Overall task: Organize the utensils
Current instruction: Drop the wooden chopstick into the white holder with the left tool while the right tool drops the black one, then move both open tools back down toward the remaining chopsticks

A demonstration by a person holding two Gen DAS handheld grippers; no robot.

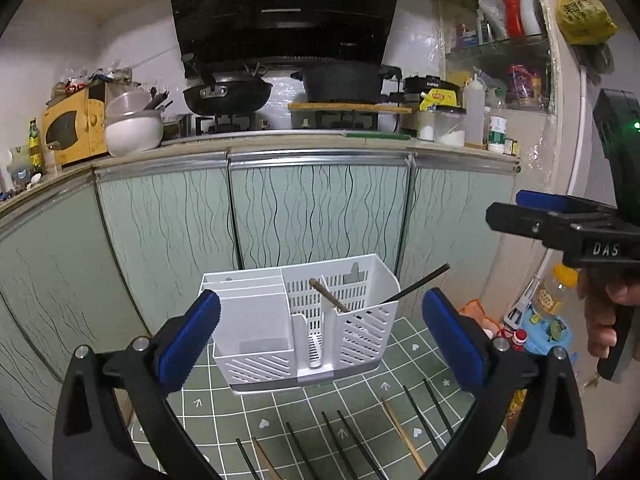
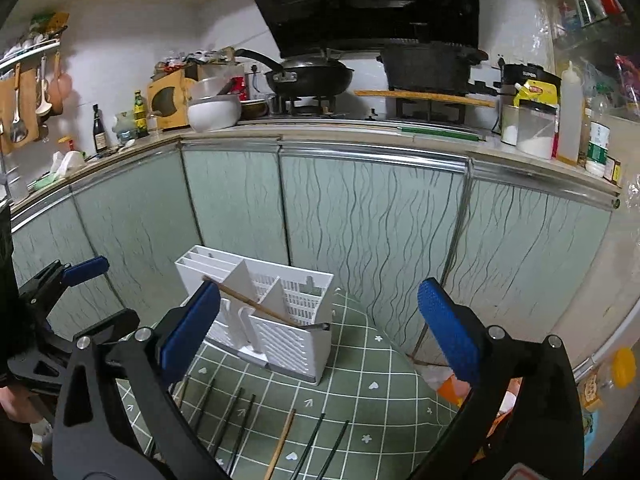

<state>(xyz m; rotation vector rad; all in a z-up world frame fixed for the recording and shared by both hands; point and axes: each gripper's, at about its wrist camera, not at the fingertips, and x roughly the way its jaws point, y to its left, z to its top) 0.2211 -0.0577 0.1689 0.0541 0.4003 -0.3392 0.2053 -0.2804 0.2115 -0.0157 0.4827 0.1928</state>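
A white slotted utensil holder [image 1: 304,324] [image 2: 276,320] stands on a green checked mat [image 1: 352,404] [image 2: 372,400]. A wooden chopstick [image 1: 329,295] [image 2: 256,304] and a black chopstick [image 1: 416,283] lean in its compartments. Several black chopsticks [image 1: 348,446] [image 2: 236,420] and wooden chopsticks [image 1: 402,436] [image 2: 282,444] lie on the mat in front. My left gripper [image 1: 320,336] is open and empty, facing the holder. My right gripper [image 2: 320,328] is open and empty; it also shows in the left wrist view [image 1: 520,208], up to the right. The left gripper also shows at the left of the right wrist view [image 2: 80,270].
Green cabinet doors [image 1: 312,208] [image 2: 360,224] stand right behind the mat. Above is a counter with a wok [image 1: 226,94], a pot [image 1: 342,78], a white bowl [image 1: 134,130] and jars. Bottles and toys [image 1: 552,320] lie on the floor at right.
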